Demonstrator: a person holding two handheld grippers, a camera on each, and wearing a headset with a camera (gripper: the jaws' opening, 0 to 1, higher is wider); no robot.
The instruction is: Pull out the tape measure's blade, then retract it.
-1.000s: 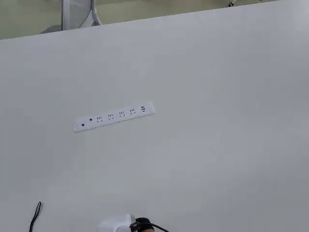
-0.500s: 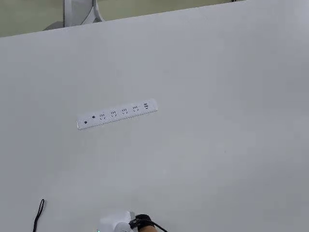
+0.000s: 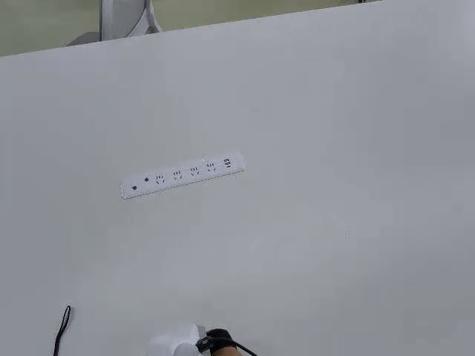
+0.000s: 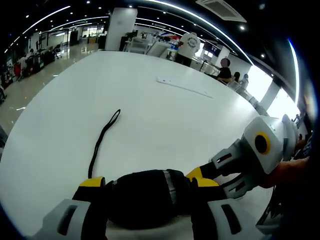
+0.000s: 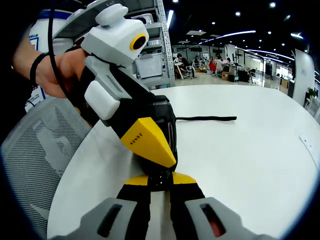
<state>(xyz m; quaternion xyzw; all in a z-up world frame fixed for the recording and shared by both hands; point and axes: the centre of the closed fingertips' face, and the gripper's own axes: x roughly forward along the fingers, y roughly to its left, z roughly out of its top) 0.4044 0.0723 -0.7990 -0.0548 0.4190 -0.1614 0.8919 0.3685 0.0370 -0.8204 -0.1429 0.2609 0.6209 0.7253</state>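
A black tape measure (image 4: 145, 197) sits between the yellow-tipped jaws of my left gripper (image 4: 146, 181), which is shut on its case. In the right gripper view the same case (image 5: 162, 114) lies low over the white table (image 5: 250, 150), with the left gripper (image 5: 149, 142) clamped round it. My right gripper (image 5: 160, 179) is shut on the small black end of the blade right at the case. It enters the left gripper view from the right (image 4: 222, 170). A white gripper body (image 3: 178, 344) held by a hand shows at the head view's bottom edge.
A white power strip (image 3: 182, 175) lies mid-table, far ahead. A black strap (image 3: 62, 328) lies near the front left, also in the left gripper view (image 4: 102, 140). A mesh chair back (image 5: 45, 150) is beside the table. People sit far off.
The head camera has shifted slightly. The gripper at the bottom edge and the things on the table have not visibly moved.
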